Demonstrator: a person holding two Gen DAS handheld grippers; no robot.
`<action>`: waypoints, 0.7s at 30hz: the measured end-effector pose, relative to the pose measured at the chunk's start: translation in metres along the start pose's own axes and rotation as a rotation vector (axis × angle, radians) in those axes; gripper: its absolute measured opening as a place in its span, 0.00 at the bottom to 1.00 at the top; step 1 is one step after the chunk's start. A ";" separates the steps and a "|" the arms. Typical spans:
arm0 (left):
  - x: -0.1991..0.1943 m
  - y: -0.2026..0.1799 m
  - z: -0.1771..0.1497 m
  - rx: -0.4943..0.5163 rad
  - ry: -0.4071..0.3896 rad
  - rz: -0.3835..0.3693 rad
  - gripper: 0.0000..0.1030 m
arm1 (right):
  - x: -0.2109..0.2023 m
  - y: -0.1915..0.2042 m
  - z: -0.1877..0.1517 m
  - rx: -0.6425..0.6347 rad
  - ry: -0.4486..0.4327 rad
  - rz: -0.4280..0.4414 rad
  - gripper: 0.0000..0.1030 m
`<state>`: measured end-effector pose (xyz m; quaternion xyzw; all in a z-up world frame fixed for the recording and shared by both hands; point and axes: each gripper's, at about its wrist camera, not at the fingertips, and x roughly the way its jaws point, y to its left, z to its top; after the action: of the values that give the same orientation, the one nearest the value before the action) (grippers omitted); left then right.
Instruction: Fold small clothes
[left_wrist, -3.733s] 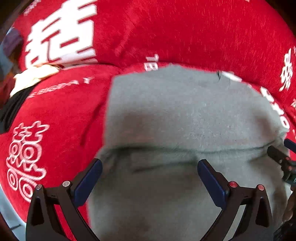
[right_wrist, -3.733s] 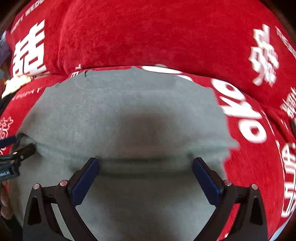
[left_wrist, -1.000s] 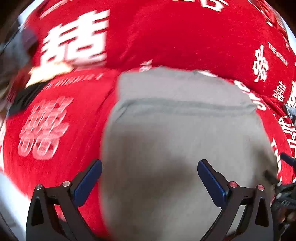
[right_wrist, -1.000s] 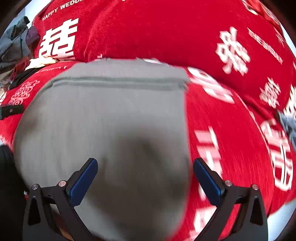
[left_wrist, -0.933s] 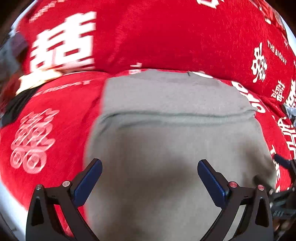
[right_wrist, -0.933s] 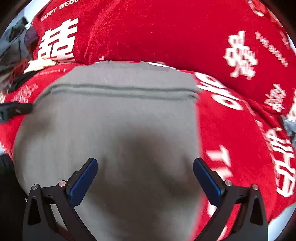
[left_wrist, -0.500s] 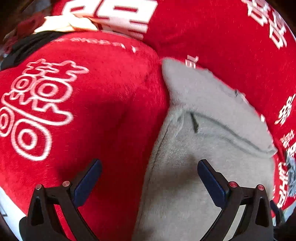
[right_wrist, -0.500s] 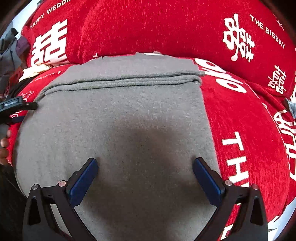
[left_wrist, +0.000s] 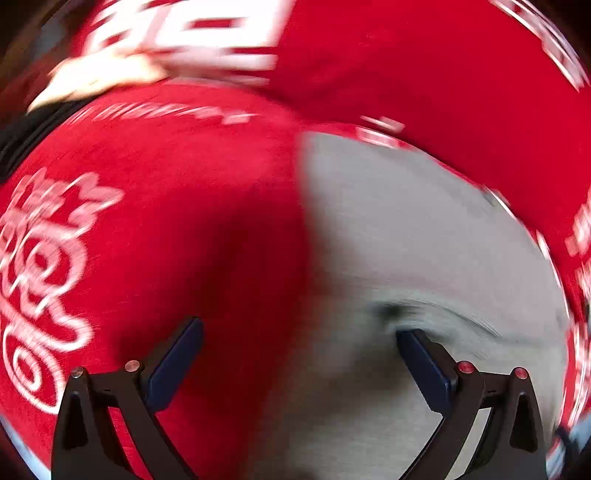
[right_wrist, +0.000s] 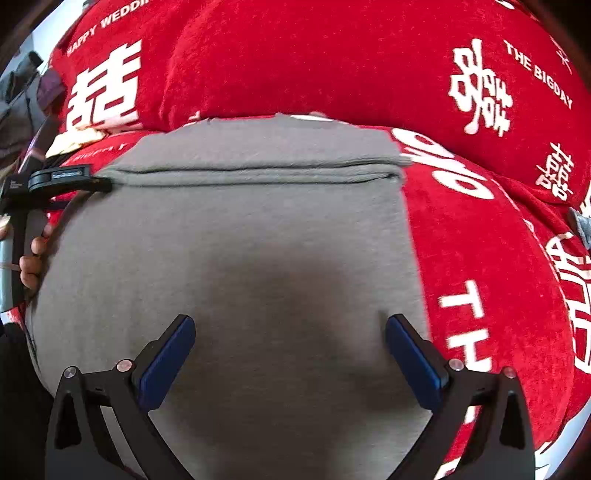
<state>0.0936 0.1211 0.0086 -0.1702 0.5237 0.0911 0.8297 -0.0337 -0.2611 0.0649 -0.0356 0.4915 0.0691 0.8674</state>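
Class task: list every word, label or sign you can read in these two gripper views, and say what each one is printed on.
"HAPPY WEDDI", cut off at the frame edge: red cover.
"THE BIGDAY": same cover.
"TH": same cover, rest out of view.
White double-happiness signs: same cover.
Small label on the left gripper: too small to read.
Left wrist view: print too blurred.
Grey garment: no text.

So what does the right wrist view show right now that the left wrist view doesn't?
Only the right wrist view shows the grey knit garment's folded far edge sharply, plus a hand holding the left gripper at that edge's left corner. Only the left view, badly blurred, shows the garment's left border against the red printed sofa cover. Both show the grey garment and open jaws.
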 end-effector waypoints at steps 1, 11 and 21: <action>0.000 0.009 0.001 -0.013 0.002 -0.016 1.00 | -0.001 -0.004 0.005 0.012 -0.002 0.007 1.00; -0.058 -0.055 0.014 0.144 -0.086 -0.188 1.00 | 0.030 -0.004 0.106 0.040 -0.066 0.059 1.00; 0.032 -0.096 0.048 0.202 -0.013 0.008 1.00 | 0.137 -0.024 0.162 0.069 0.099 -0.058 0.99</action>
<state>0.1794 0.0497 0.0165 -0.0831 0.5256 0.0421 0.8456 0.1773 -0.2519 0.0306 -0.0232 0.5345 0.0253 0.8445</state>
